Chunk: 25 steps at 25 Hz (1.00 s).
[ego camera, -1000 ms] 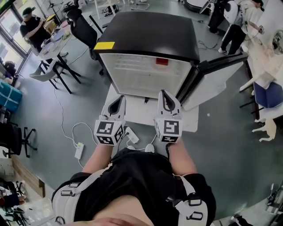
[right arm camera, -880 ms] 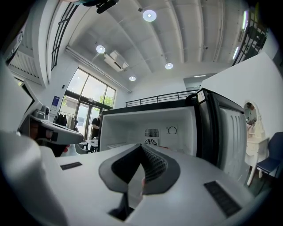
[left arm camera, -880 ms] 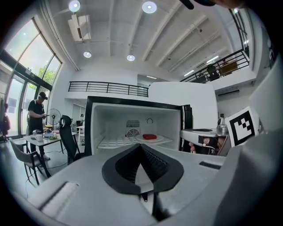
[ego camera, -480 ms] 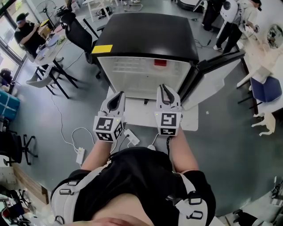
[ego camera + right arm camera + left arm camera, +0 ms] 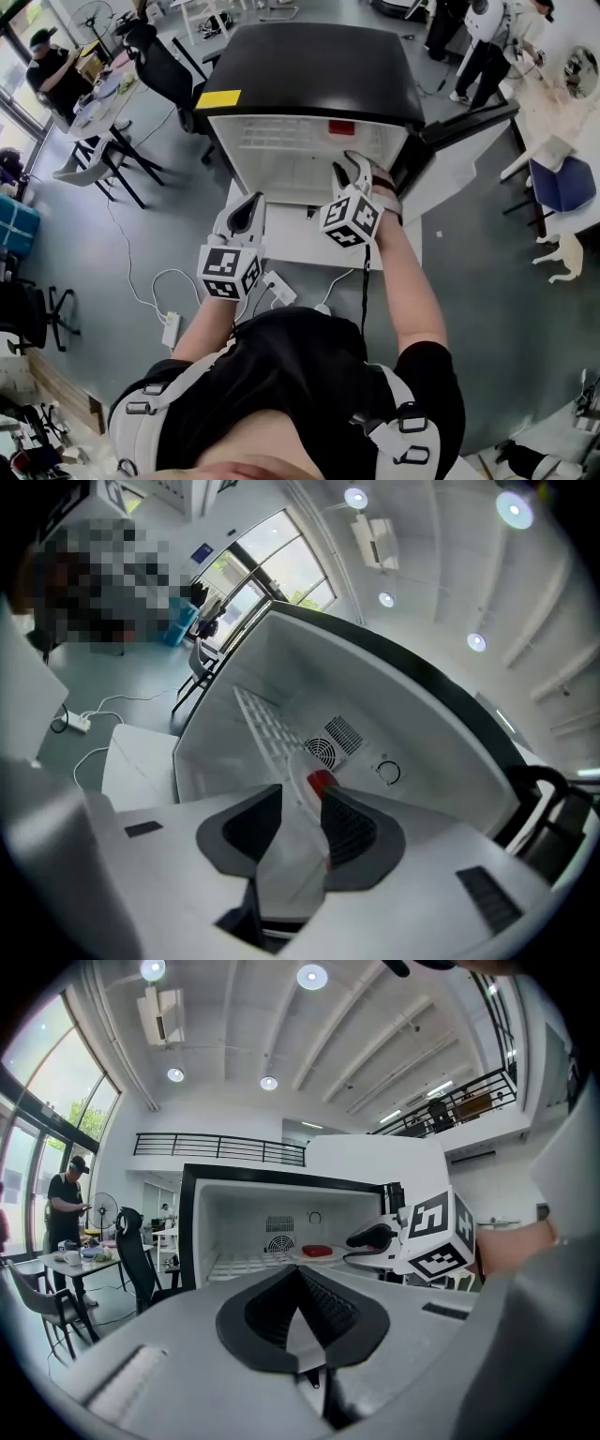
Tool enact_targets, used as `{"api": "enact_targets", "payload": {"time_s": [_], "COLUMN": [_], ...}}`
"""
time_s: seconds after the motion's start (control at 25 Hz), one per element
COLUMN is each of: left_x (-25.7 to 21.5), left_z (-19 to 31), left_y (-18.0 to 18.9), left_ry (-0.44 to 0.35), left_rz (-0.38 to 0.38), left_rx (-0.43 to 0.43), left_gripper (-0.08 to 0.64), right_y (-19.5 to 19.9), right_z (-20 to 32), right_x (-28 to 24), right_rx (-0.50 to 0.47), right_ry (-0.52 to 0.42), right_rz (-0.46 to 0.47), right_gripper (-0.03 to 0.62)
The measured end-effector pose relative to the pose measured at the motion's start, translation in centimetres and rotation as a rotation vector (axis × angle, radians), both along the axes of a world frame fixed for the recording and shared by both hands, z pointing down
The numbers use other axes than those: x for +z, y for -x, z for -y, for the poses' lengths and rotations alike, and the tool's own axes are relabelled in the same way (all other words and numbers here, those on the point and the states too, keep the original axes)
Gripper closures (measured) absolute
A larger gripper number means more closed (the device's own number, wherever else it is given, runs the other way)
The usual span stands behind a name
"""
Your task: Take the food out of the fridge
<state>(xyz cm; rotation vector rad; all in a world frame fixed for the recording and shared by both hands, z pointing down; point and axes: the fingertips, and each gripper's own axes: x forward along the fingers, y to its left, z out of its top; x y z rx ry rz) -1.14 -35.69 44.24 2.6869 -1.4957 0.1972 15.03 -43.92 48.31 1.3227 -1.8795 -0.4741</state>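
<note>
While the left gripper (image 5: pixel 246 208) waits outside, the right gripper (image 5: pixel 352 171) goes into the fridge (image 5: pixel 309 66) for the food.
Left gripper hangs just before the open front, about where it was a second ago, its jaws pressed together on nothing. Further in, the red food (image 5: pixel 317 1251) lies untouched toward the back of the wire shelf (image 5: pixel 246 1262). The right gripper, level with its partner and shut a moment ago, has pushed forward into the opening and rolled onto its side. Its jaws are opening with nothing between them yet and the food beyond their tips. To my eye the reach is under way and the grasp comes next.
</note>
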Motion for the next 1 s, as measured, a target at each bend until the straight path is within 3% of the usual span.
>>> {"api": "enact_targets", "payload": {"time_s": [0.24,0.4,1.0], "left_x": [0.1,0.3,1.0], "left_z": [0.0,-0.2,-0.9], "left_y": [1.6,2.6,5.0], "left_ry": [0.006,0.012,0.038], "left_rz": [-0.003,-0.008,-0.009], "left_rx": [-0.037,-0.063,-0.130], "left_gripper": [0.557,0.557,0.557], "right_y": [0.0,-0.5,-1.3], "right_z": [2.2,3.6,6.5], "right_x": [2.3,2.6,5.1], "right_rx": [-0.030,-0.007,-0.028], "right_ry": [0.055,0.015,0.122], "right_rz": [-0.247,-0.396,-0.508], "right_gripper": [0.451,0.437,0.437]}}
